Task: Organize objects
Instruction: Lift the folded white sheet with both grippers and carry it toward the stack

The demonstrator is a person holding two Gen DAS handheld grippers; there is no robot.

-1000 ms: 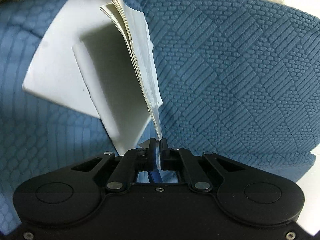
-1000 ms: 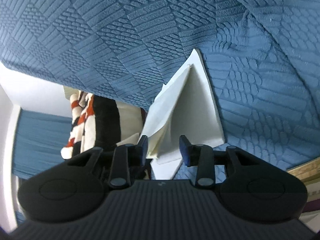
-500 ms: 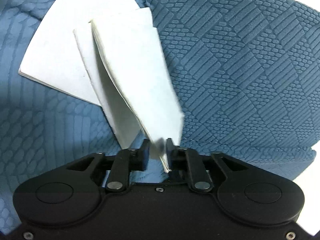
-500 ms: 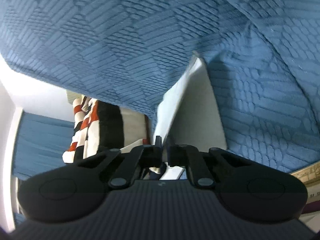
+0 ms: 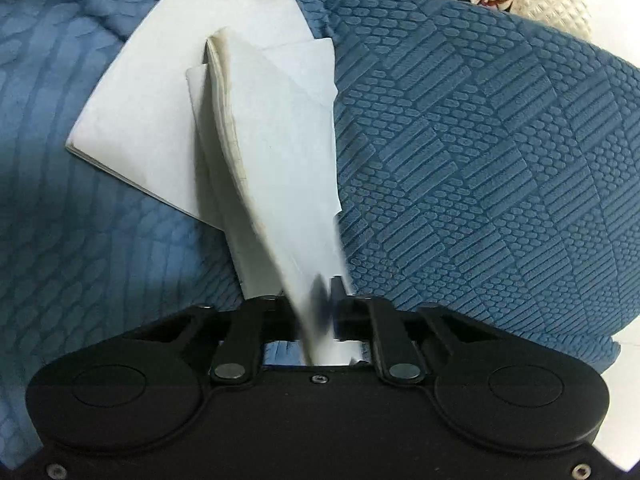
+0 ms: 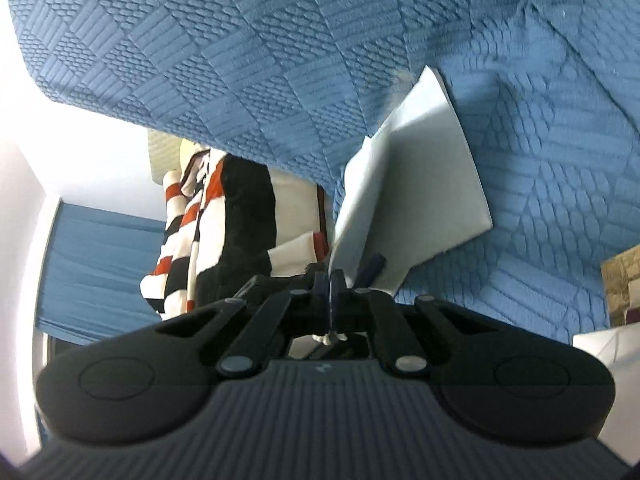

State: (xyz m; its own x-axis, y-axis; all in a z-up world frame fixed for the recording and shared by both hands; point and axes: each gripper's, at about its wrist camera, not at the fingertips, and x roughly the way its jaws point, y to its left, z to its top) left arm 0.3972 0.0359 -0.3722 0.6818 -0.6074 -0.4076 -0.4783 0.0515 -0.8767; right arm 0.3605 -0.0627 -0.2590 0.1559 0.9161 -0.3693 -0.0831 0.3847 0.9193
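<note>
Striped garment, blue quilt beneath booklets

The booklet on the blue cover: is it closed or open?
Open: the left gripper lifts some pages off the rest of the booklet.

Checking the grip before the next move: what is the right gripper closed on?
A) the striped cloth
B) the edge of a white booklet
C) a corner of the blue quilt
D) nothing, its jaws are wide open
B: the right gripper is shut on the lifted edge of the white booklet, which lies on the blue quilt.
</note>
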